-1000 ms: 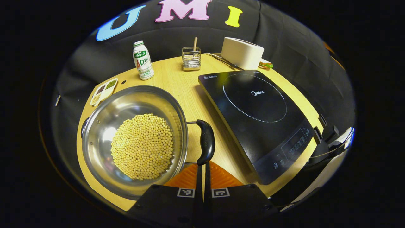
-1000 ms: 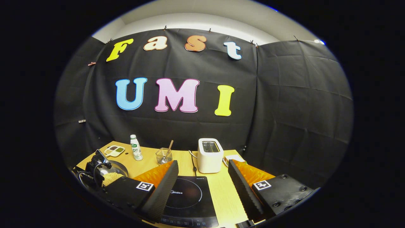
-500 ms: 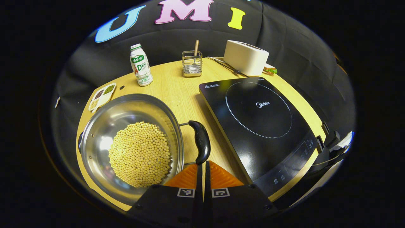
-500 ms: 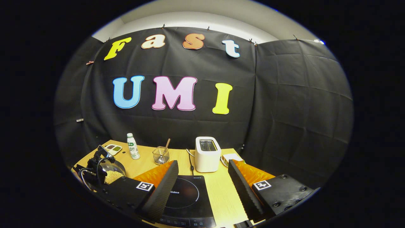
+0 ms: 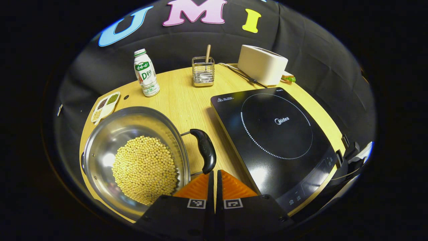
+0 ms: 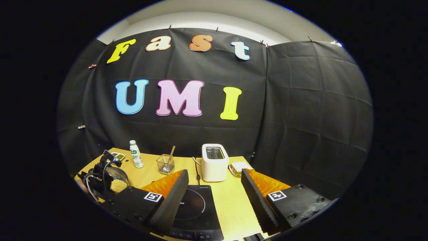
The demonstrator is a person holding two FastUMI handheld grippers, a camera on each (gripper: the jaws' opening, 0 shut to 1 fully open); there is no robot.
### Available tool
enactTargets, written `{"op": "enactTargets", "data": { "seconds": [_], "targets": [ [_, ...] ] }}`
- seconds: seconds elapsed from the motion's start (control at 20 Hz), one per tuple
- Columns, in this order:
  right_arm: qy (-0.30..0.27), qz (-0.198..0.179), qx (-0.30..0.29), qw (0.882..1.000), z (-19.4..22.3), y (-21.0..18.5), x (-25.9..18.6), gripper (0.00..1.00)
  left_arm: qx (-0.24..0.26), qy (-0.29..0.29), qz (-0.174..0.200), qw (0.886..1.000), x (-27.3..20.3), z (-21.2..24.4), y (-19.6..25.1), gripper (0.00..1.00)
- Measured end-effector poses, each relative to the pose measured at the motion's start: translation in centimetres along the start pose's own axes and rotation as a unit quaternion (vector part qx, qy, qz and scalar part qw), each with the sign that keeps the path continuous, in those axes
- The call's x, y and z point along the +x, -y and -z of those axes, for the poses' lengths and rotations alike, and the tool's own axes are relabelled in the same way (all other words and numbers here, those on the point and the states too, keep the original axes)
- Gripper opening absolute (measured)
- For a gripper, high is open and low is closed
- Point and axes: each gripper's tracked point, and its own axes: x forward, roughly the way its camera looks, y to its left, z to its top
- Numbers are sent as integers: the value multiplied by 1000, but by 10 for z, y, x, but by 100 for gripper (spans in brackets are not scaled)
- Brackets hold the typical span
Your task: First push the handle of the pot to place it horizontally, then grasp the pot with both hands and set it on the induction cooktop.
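Observation:
A steel pot (image 5: 100, 147) holding yellow soybeans sits on the wooden table at the left in the left gripper view. Its black side handle (image 5: 204, 150) points toward the black induction cooktop (image 5: 277, 134) on the right. My left gripper (image 5: 215, 172) is shut, with its tips against the near end of that handle. In the right gripper view my right gripper (image 6: 214, 187) hangs open above the cooktop (image 6: 192, 207), nothing between its fingers. The pot (image 6: 117, 182) lies far left there, with the left gripper's body in front of it.
Along the table's back stand a milk bottle (image 5: 144, 72), a wire holder with a wooden stick (image 5: 203, 69) and a white toaster (image 5: 262, 64) with its cord. A small divided dish (image 5: 105, 105) lies behind the pot. A plate (image 6: 239, 167) sits beside the toaster.
The pot and its handle have shifted left and turned a little, with my shut left gripper staying at the handle's end. The right gripper stays open and has drifted slightly.

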Motion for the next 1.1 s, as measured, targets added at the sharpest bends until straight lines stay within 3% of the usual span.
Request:
{"op": "enactTargets", "data": {
  "seconds": [0.4,0.65,0.9,1.05,1.1],
  "targets": [
    [-11,8,0,1000,7,6,2,98,-14,7,0,1000,14,-18,-3,5],
    [-49,7,11,999,28,6,1,98,-23,13,-3,1000,21,-24,-5,5],
    [-66,6,17,998,40,4,0,98,-26,23,10,999,6,-27,11,5],
    [-104,-20,30,994,63,-16,5,98,-33,40,26,998,-17,-25,26,22],
    [-117,-31,30,992,71,-25,5,98,-32,48,22,998,-25,-26,26,31]
  ]
}}
